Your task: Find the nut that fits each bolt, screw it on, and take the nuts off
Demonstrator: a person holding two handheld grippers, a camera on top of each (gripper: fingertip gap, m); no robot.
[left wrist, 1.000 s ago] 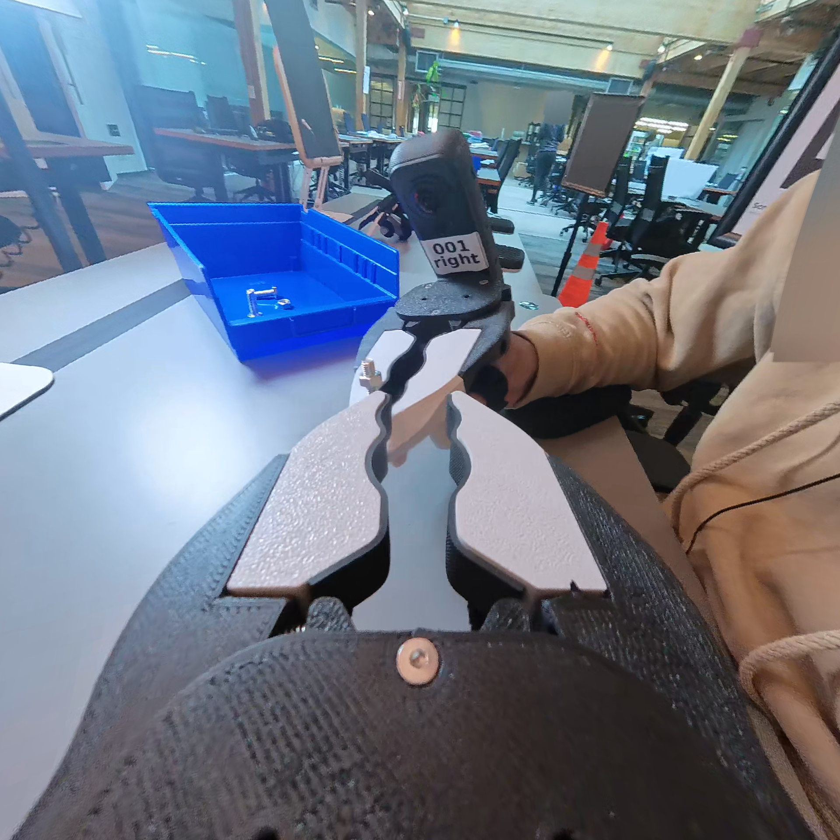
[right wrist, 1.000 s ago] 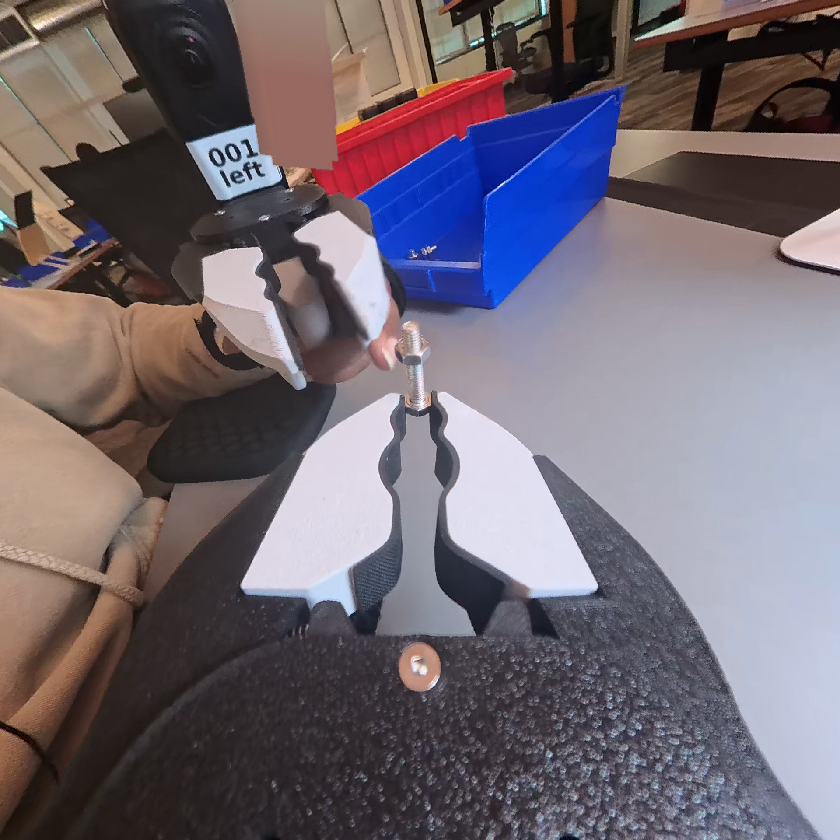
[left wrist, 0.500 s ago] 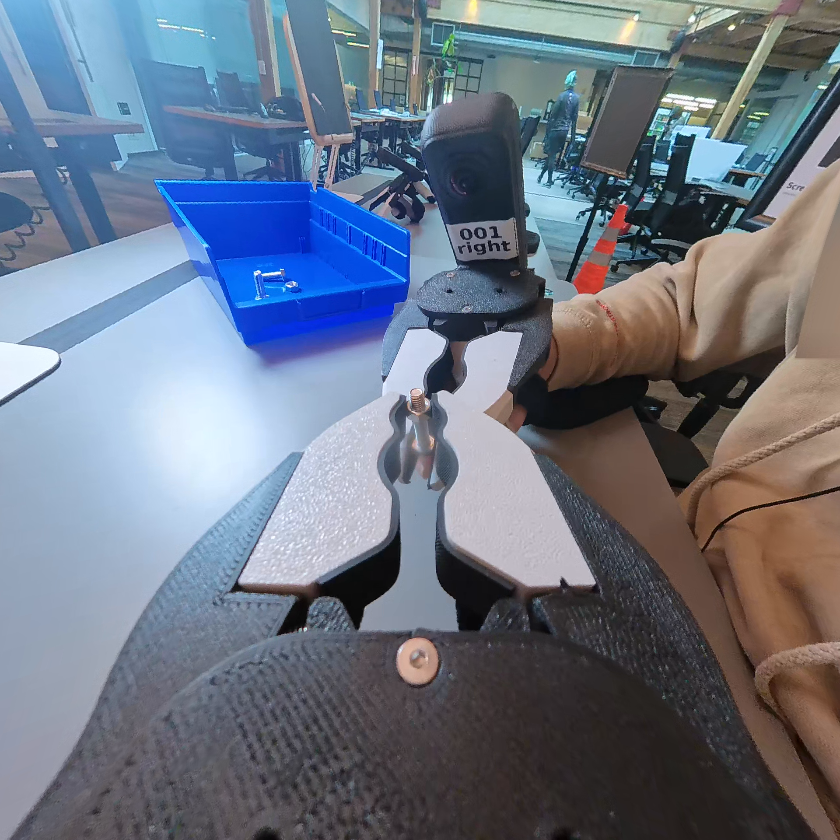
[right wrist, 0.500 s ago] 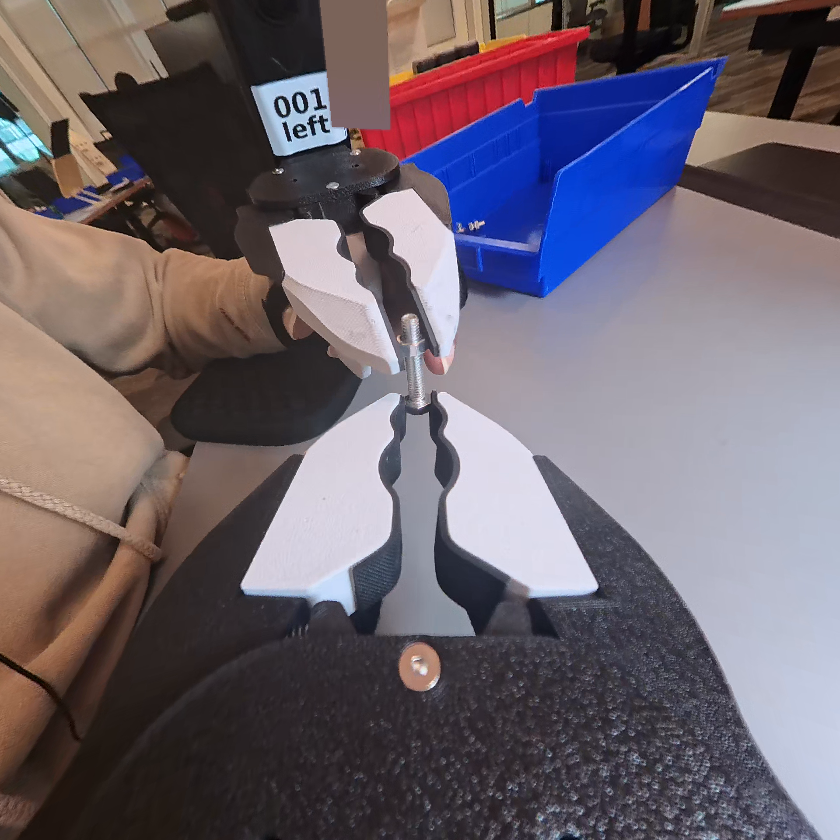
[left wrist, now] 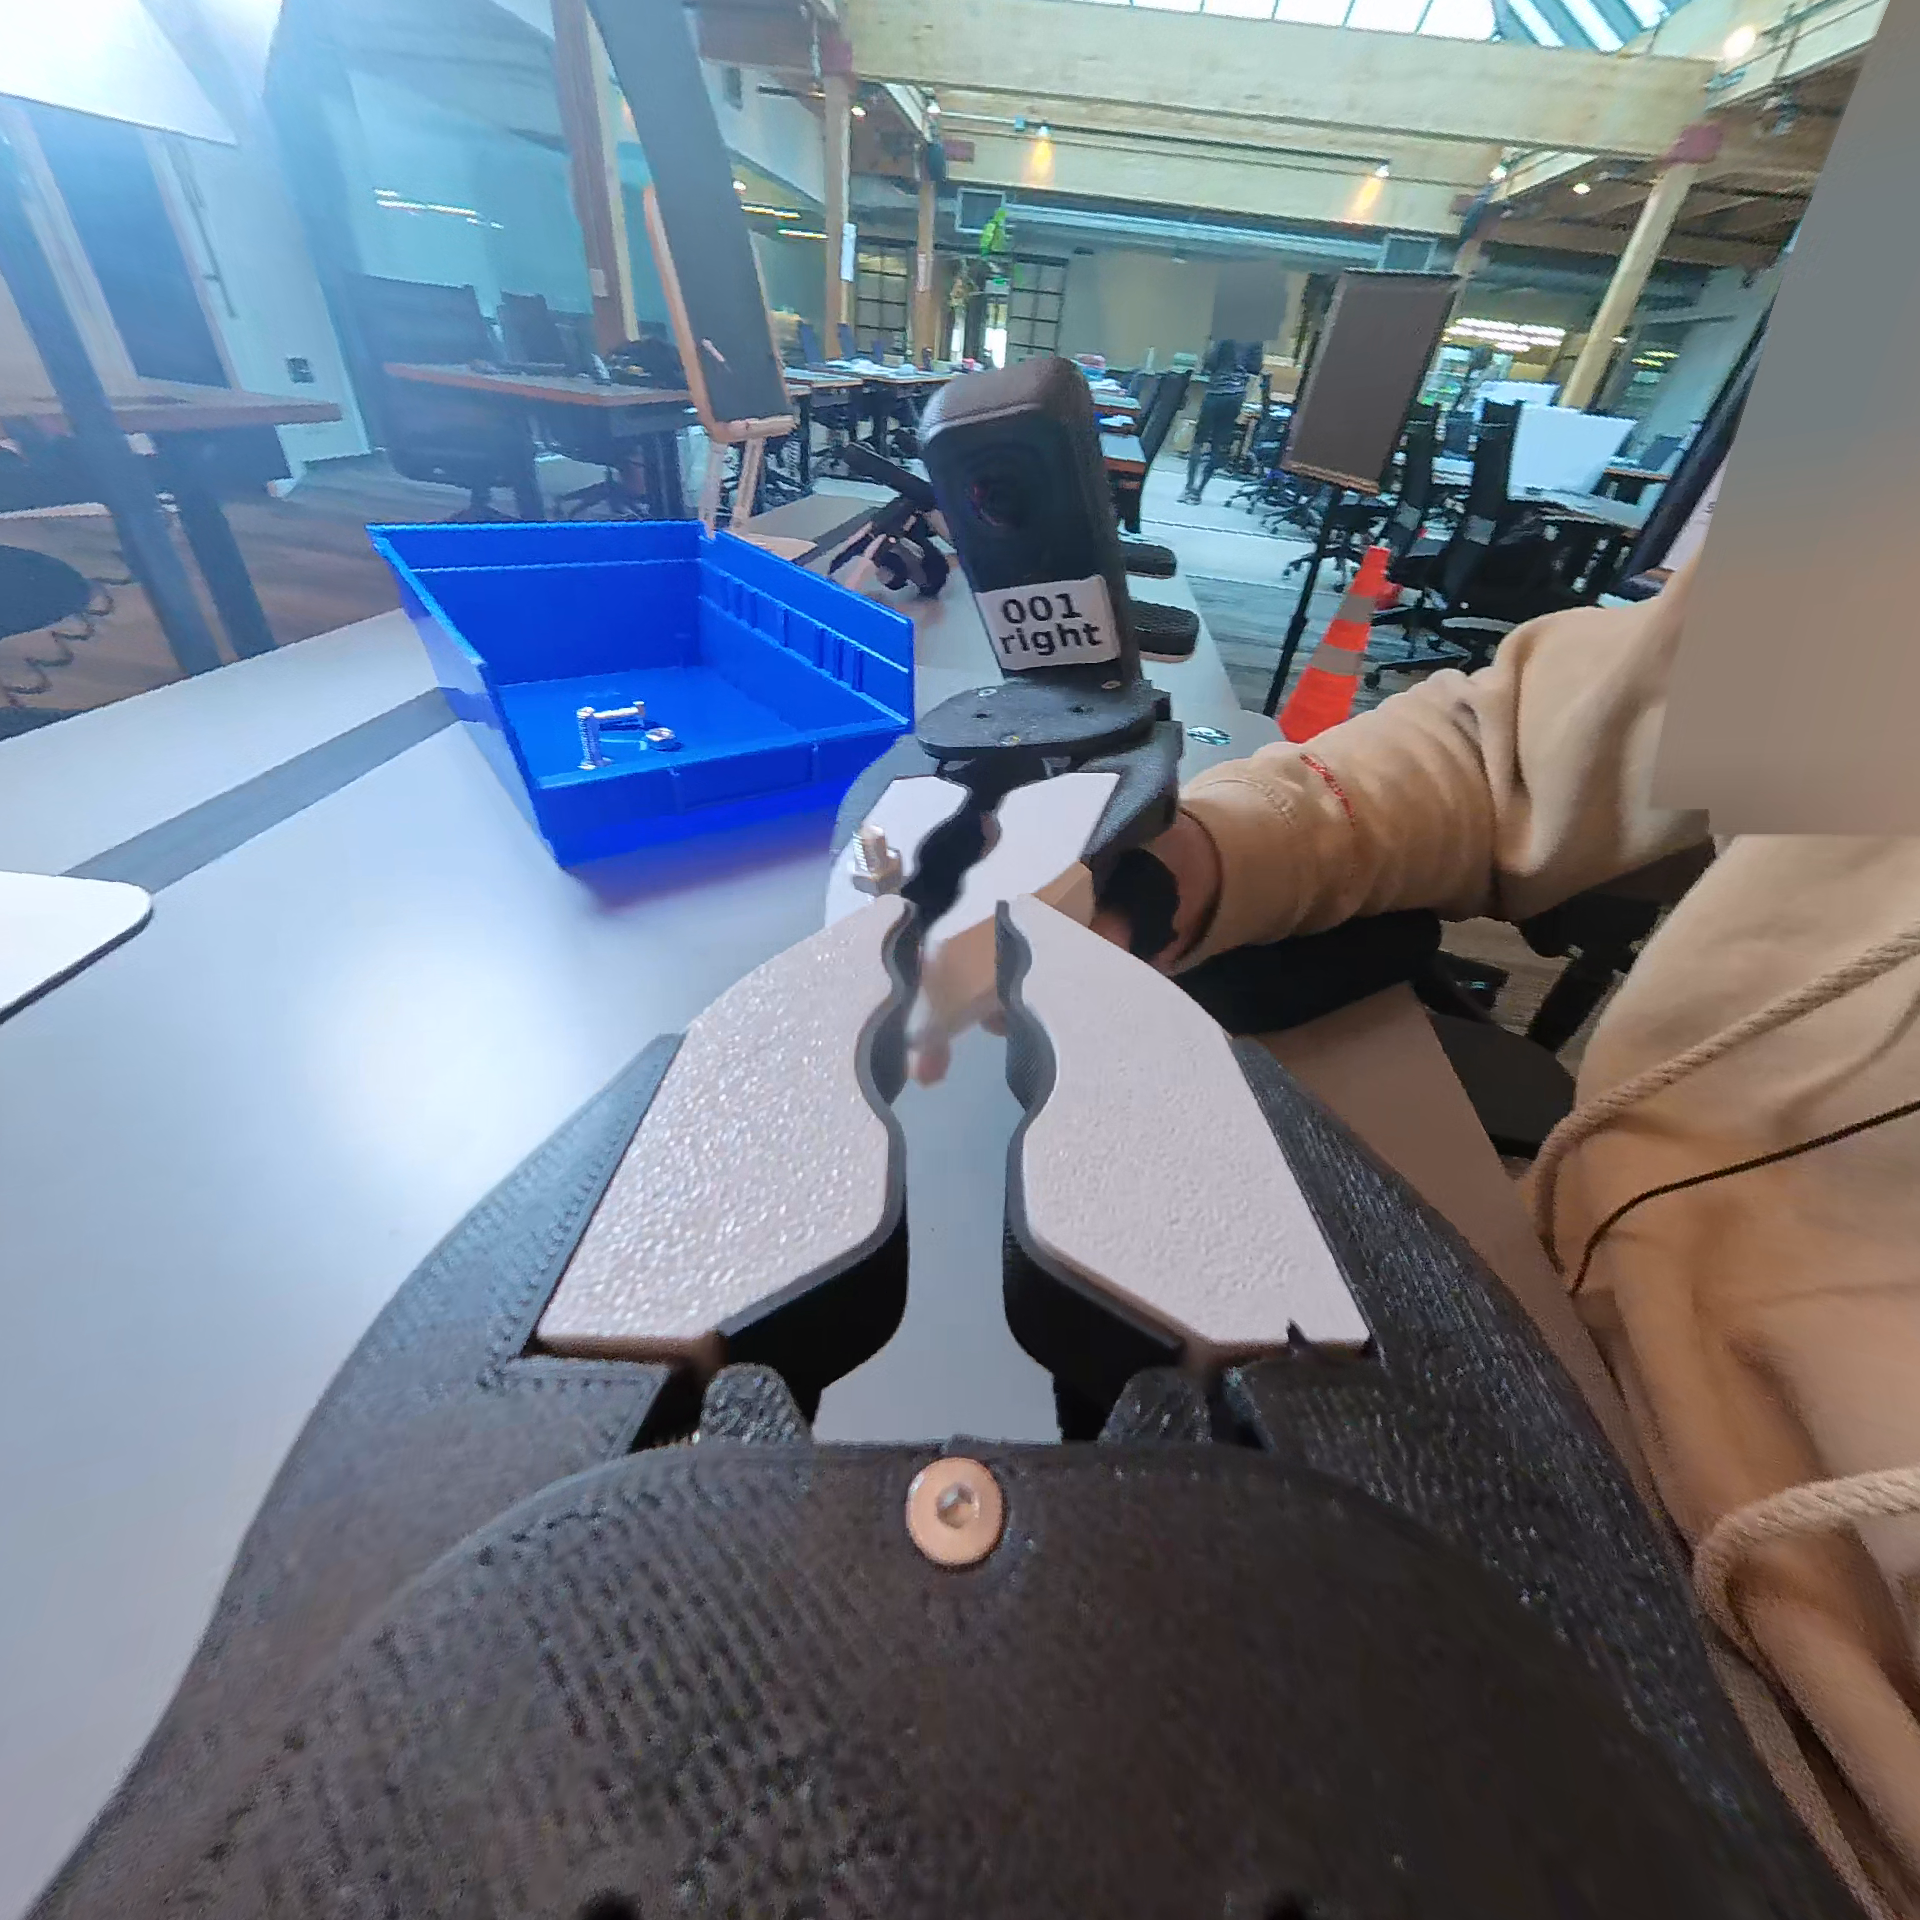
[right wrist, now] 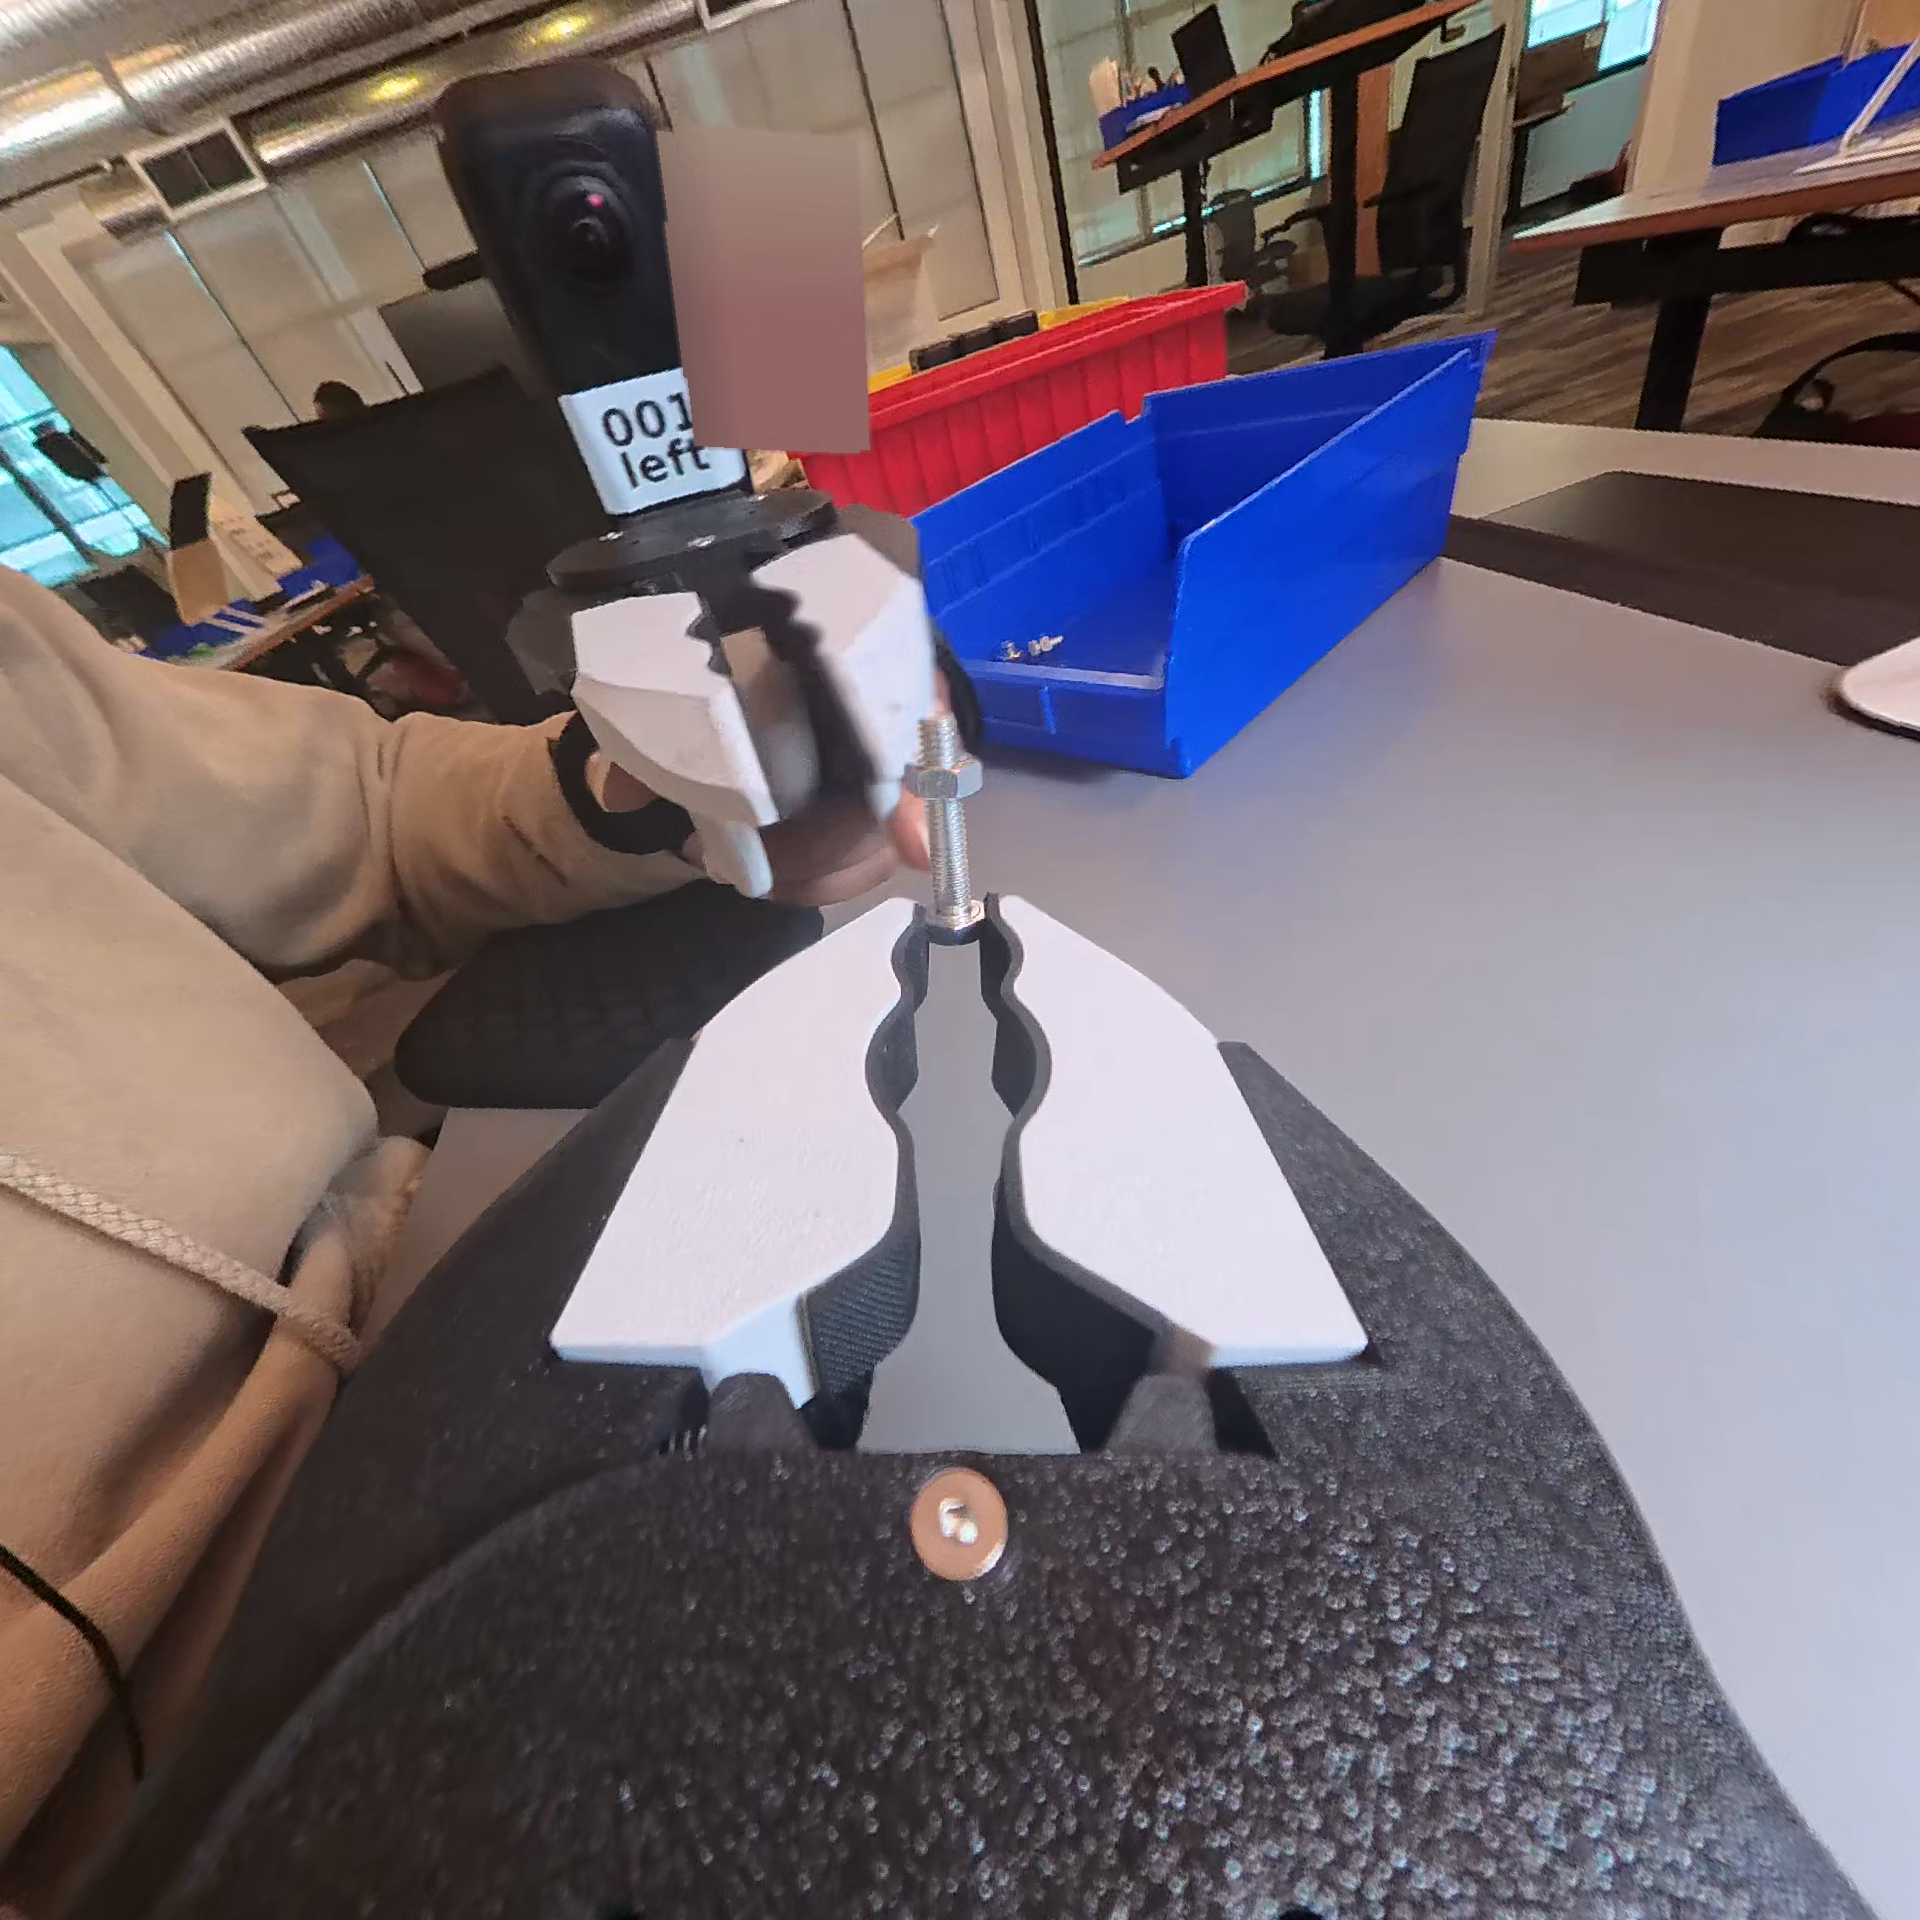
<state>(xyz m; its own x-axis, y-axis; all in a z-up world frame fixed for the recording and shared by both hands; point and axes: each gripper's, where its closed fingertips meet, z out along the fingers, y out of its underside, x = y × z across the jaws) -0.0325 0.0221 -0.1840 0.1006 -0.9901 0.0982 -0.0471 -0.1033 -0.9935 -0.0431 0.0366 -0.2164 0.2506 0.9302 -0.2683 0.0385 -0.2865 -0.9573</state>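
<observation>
Grey table (right wrist: 1558, 883) in an open office with desks and chairs; left gripper (right wrist: 821, 821), jaws slightly parted and empty, hovers near the near edge just beside the nut (right wrist: 943, 776). Right gripper (right wrist: 956, 914) pinches the upright bolt (right wrist: 951, 852) by its head. Blue bin (right wrist: 1288, 582) with loose hardware, red bin (right wrist: 1039, 384) behind it, toward the far edge.

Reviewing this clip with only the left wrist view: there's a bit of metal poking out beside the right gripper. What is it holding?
Observer: A bolt, upright, its head pinched between the fingertips of the right gripper.
Operator: Any nut on it?
Observer: Yes, a nut sits high on the thread, with a few threads bare above it.
Operator: Is the left gripper on that nut?
Observer: No. It is open and beside the nut, not around it.
</observation>
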